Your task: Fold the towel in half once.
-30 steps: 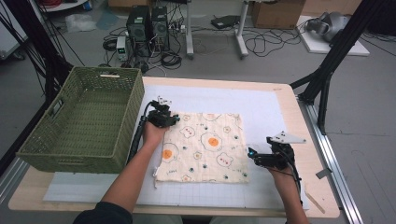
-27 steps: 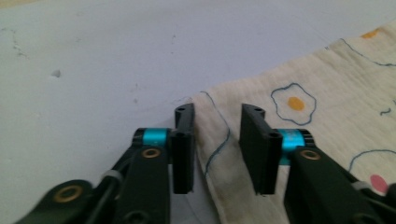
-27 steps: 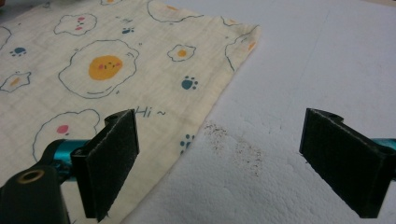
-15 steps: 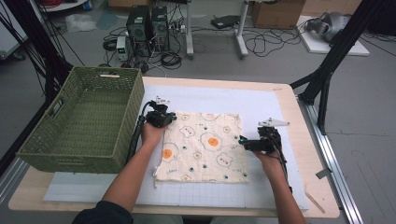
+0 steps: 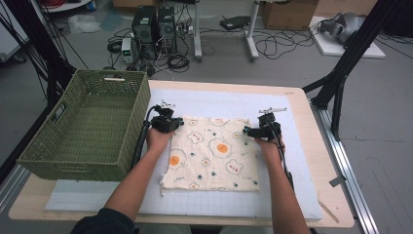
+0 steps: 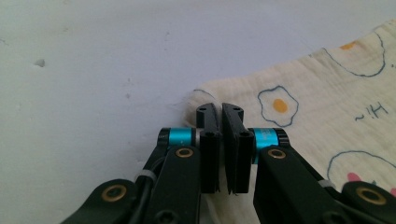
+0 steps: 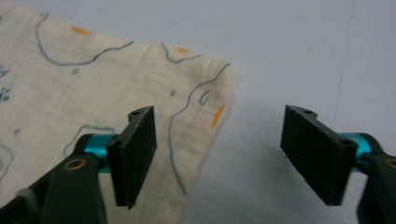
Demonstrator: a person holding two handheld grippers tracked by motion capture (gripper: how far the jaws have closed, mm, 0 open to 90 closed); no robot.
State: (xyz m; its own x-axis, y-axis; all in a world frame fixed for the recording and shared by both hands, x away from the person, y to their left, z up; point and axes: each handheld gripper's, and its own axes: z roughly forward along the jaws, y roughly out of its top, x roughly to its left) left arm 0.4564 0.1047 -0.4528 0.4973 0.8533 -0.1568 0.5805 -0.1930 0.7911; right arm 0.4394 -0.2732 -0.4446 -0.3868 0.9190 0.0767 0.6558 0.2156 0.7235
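A cream cloth (image 5: pixel 214 156) printed with fried eggs and bears lies flat on the white mat. My left gripper (image 5: pixel 179 122) sits at its far left corner. In the left gripper view the jaws (image 6: pixel 222 112) are shut, pinching the corner of the cloth (image 6: pixel 327 93). My right gripper (image 5: pixel 246 130) is at the far right corner. In the right gripper view it (image 7: pixel 219 119) stands open and its jaws have just been closing. The cloth's corner (image 7: pixel 93 84) lies on the mat between them, touched by neither pad.
A green woven basket (image 5: pixel 87 122) stands on the left part of the table. The white mat (image 5: pixel 219 100) covers most of the wooden tabletop (image 5: pixel 331 195). Black frame legs (image 5: pixel 341 78) rise at the right; computers and cables lie on the floor beyond.
My right gripper has moved away from me along the cloth's right edge to its far right corner. The left hand has stayed at the far left corner.
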